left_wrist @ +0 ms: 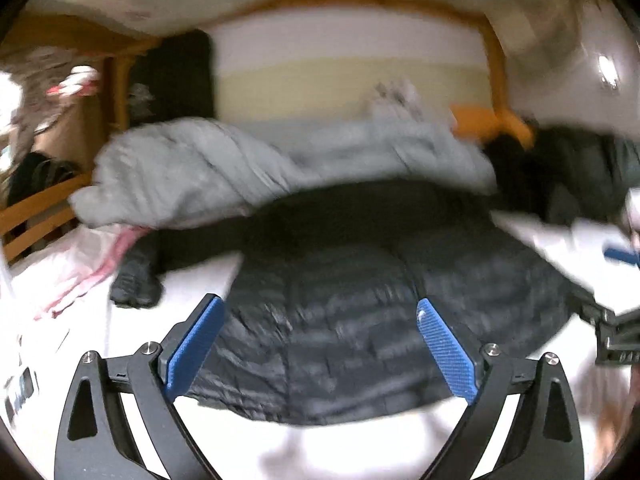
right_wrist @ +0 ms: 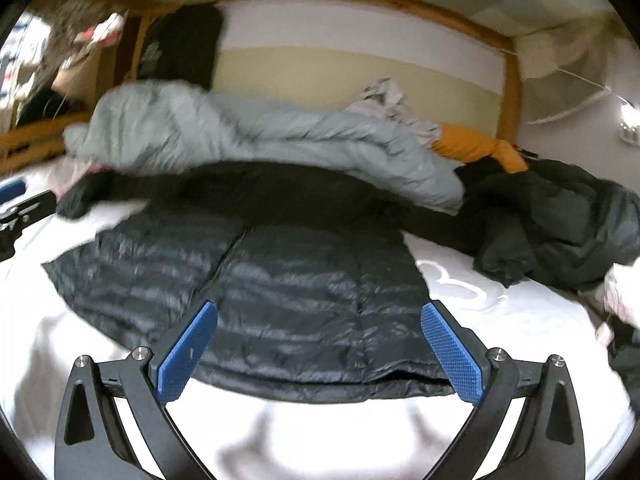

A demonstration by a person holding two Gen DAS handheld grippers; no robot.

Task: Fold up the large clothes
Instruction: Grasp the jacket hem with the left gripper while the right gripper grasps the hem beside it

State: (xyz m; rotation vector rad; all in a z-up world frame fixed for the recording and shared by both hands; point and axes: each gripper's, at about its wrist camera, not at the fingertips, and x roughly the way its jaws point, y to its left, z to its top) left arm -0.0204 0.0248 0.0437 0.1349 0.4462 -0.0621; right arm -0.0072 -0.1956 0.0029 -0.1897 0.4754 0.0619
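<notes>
A black quilted puffer jacket (left_wrist: 340, 320) (right_wrist: 248, 292) lies spread flat on the white bed sheet (right_wrist: 300, 432), its hem toward me and one sleeve (left_wrist: 134, 276) stretched out to the left. My left gripper (left_wrist: 318, 308) hovers over the hem, open wide, with nothing pressed between its blue pads. My right gripper (right_wrist: 320, 316) also stands open above the hem near the jacket's right half, holding nothing. The right gripper shows at the right edge (left_wrist: 618, 328) of the left wrist view, and the left gripper at the left edge (right_wrist: 20, 212) of the right wrist view.
A grey padded coat (right_wrist: 240, 140) lies bunched behind the black jacket. An orange garment (right_wrist: 476, 148) and a dark heap of clothes (right_wrist: 560, 228) sit at the right. Pink-and-white cloth (left_wrist: 92, 272) lies at the left. A wooden bed frame (right_wrist: 508, 80) borders the far side.
</notes>
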